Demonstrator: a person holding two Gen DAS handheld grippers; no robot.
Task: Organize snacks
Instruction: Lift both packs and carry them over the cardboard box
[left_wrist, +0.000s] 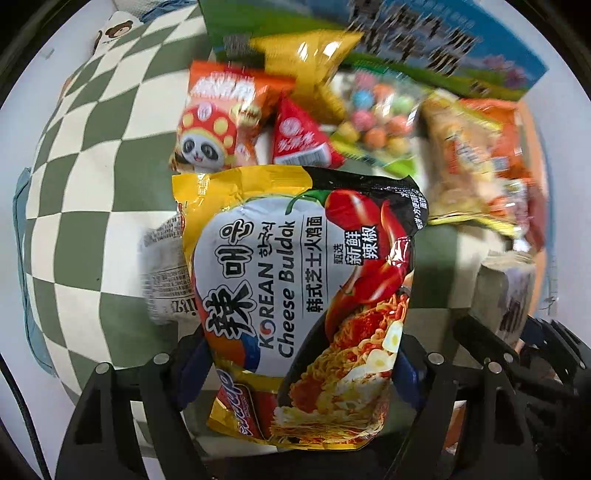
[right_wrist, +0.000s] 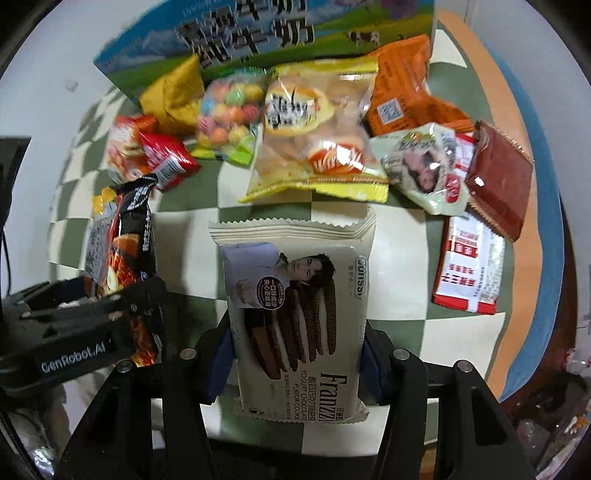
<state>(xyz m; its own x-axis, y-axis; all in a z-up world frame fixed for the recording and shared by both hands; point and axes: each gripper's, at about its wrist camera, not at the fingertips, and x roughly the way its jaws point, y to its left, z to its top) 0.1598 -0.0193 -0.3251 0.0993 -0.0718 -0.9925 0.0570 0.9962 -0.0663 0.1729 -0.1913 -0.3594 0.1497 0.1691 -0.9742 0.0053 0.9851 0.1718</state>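
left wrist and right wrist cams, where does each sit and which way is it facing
Left wrist: sits on the left gripper, facing down at the checkered cloth; its own fingers clamp the Cheese Buldak noodle pack.
Right wrist: sits on the right gripper, facing steeply down; its fingers clamp the Franzzi cookie pack, and the left gripper shows at its left.
Shared: the noodle pack, milk box, candy-ball bag and red sachet.
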